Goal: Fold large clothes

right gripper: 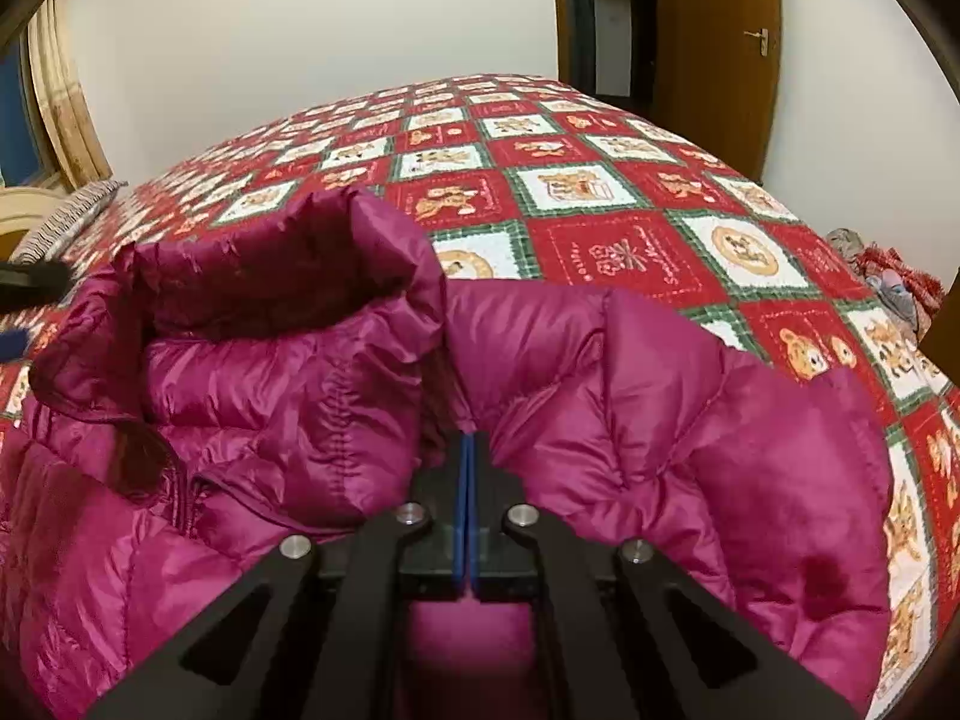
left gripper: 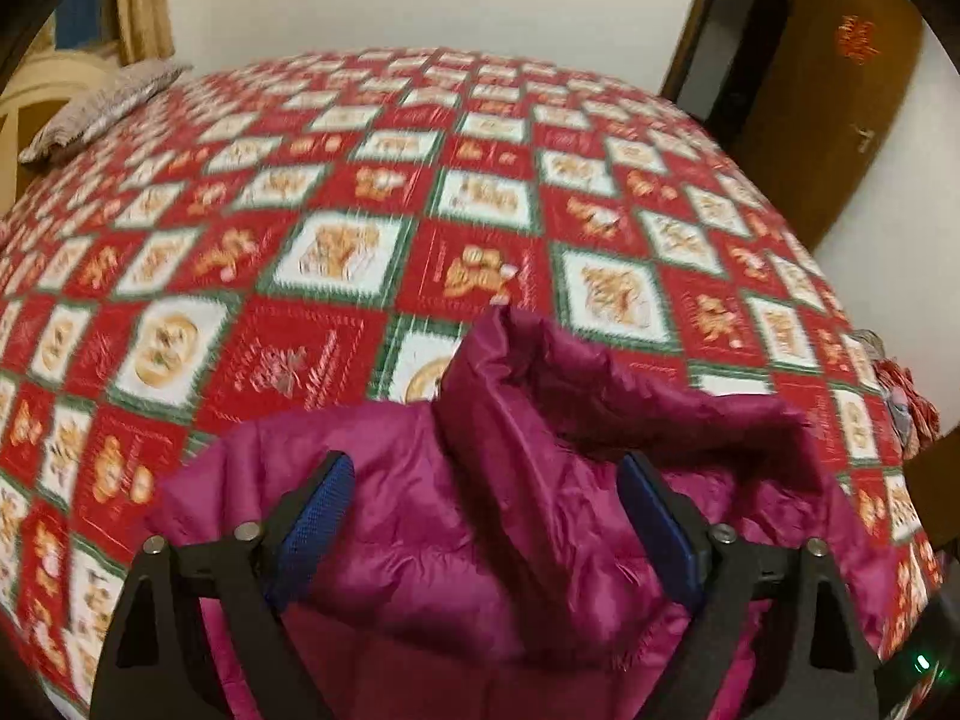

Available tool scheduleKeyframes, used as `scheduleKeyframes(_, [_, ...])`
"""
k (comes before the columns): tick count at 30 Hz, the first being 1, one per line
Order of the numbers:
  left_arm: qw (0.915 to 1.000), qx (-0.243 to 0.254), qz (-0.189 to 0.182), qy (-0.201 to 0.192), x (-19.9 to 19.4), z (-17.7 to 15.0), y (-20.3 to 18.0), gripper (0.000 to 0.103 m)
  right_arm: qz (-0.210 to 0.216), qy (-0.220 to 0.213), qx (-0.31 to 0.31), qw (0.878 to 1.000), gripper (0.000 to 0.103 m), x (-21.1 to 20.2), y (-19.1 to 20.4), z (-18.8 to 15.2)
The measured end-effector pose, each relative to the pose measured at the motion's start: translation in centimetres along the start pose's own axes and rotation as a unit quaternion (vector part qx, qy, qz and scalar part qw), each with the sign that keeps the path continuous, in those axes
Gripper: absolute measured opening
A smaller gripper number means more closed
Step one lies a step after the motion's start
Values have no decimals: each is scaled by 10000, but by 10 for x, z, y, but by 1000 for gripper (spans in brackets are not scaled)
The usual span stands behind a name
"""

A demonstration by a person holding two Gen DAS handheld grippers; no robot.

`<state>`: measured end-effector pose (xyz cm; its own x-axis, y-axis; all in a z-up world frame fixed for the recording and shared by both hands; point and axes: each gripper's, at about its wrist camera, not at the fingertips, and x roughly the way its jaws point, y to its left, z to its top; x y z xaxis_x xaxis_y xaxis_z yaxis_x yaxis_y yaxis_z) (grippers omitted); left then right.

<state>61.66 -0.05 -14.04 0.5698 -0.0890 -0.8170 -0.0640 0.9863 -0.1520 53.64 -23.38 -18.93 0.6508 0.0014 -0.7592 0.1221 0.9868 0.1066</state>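
A magenta quilted puffer jacket (left gripper: 540, 480) lies bunched on the near part of a bed, collar and a sleeve sticking up. My left gripper (left gripper: 486, 480) is open, its blue-padded fingers (left gripper: 318, 516) wide apart over the jacket with fabric between them. In the right wrist view the jacket (right gripper: 690, 408) fills the foreground. My right gripper (right gripper: 468, 450) is shut, its pads pressed together on a fold of the jacket at the fingertips. The other gripper shows blurred at the left edge (right gripper: 36, 279).
The bed is covered by a red, green and white checked quilt (left gripper: 372, 192) with bear pictures. A striped pillow (left gripper: 102, 108) lies far left. A brown door (right gripper: 714, 42) stands open far right. Some clothes (right gripper: 888, 270) lie at the bed's right edge.
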Motion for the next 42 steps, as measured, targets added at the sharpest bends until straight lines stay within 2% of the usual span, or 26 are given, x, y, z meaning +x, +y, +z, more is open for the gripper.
scheduleKeyframes(1, [9999,-93,-42,-5,2,-5,5,33,32,-3,26,10000,0,0,-1,0])
scheduleKeyframes(2, [9998,-144,-153,33,4,-10,9,17,66,-6,51,10000,0,0,-2,0])
scheduleKeyframes(3, [9995,-173,-227,114,6,-14,13,9,94,-3,74,9999,0,0,-3,0])
scheduleKeyframes(7, [9997,-144,-71,-197,-7,-37,28,9,222,-3,183,9996,0,1,-7,0])
scheduleKeyframes(9, [9989,-349,-79,-287,-11,-45,41,9,239,1,202,9995,0,1,-7,-1])
scheduleKeyframes(10, [9978,-571,-86,-314,-9,-49,51,13,243,4,206,9995,0,1,-7,-1])
scheduleKeyframes(11, [9961,-816,-161,-295,-2,-52,60,13,248,6,210,9995,0,1,-7,-1])
scheduleKeyframes(13, [9904,-1198,-594,-349,12,-59,76,13,254,15,220,9994,0,1,-7,-1])
scheduleKeyframes(14, [9892,-1211,-657,-493,13,-61,77,13,251,19,224,9994,0,1,-7,-1])
scheduleKeyframes(18, [9931,-943,-300,-622,16,-58,63,13,218,33,198,9996,0,2,-7,0])
scheduleKeyframes(22, [9912,-1061,-446,-660,17,-58,67,13,193,257,117,9994,0,-3,-7,1])
scheduleKeyframes(25, [9907,-1072,-476,-690,17,-59,69,13,23,520,-121,9986,1,-19,-7,0])
scheduleKeyframes(26, [9911,-1042,-439,-706,17,-59,68,13,3,504,-88,9987,4,-27,-8,1])
scheduleKeyframes(28, [9918,-982,-360,-739,16,-60,65,13,-2,201,91,9998,5,-43,-10,14])
scheduleKeyframes(30, [9918,-969,-342,-755,16,-60,66,13,51,-203,379,9991,12,-54,-10,41])
scheduleKeyframes(32, [9918,-962,-343,-763,16,-60,66,13,153,-330,666,9971,12,-49,-8,67])
scheduleKeyframes(34, [9918,-967,-351,-765,16,-61,66,13,299,-159,925,9951,13,-27,-4,90])
scheduleKeyframes(36, [9916,-976,-366,-766,16,-61,66,13,282,219,1011,9942,13,-1,3,96])
scheduleKeyframes(39, [9910,-1008,-430,-765,17,-60,68,13,520,1000,899,9896,13,26,11,72])
scheduleKeyframes(41, [9907,-1022,-482,-763,17,-61,69,13,412,1104,625,9911,13,30,13,51])
scheduleKeyframes(42, [9907,-1012,-504,-757,17,-61,69,13,390,885,399,9945,9,26,12,42])
